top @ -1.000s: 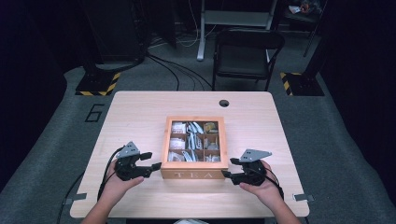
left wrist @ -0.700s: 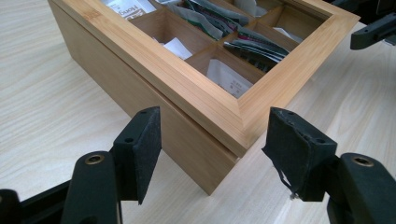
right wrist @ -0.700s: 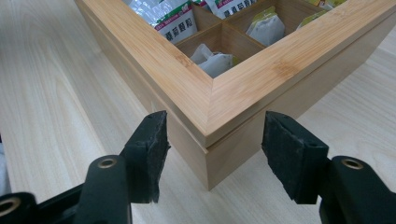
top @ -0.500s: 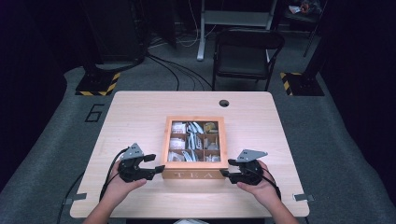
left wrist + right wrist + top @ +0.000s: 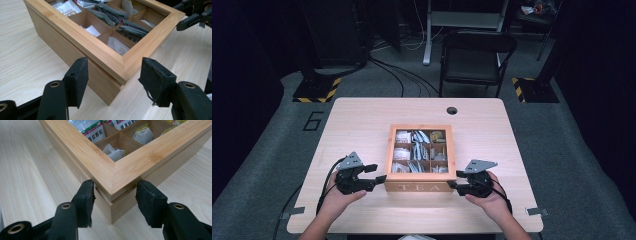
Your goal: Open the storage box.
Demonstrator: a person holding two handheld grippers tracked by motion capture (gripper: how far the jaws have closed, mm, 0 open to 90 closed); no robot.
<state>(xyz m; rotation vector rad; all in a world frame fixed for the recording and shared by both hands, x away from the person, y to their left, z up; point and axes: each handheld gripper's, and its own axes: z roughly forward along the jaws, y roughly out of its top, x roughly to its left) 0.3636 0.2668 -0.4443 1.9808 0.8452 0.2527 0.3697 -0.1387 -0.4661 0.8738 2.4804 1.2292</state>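
Bamboo is the material of the tea box [image 5: 420,172], which lies at the near middle of the pale wooden table [image 5: 362,120]. At about 7 o'clock from the box the left gripper [image 5: 381,172] straddles the near-left corner; its jaws have just been closing, but in the left gripper view the pads [image 5: 79,80] are apart from the wood, so it grips nothing yet. At about 5 o'clock the right gripper [image 5: 451,185] straddles the near-right corner. Its jaws have just been closing too, and the pads [image 5: 86,200] stand just beside the wood; whether they touch it cannot be told.

The box looks stiff, smooth and probably rather light. A good hold seems to be on the two corners, below the framed lid [image 5: 117,167].

The front face reads "TEA". Farther in, the compartments hold tea sachets [image 5: 417,137] with print too small to read. At 10 o'clock, the floor shows a "6" [image 5: 313,121].
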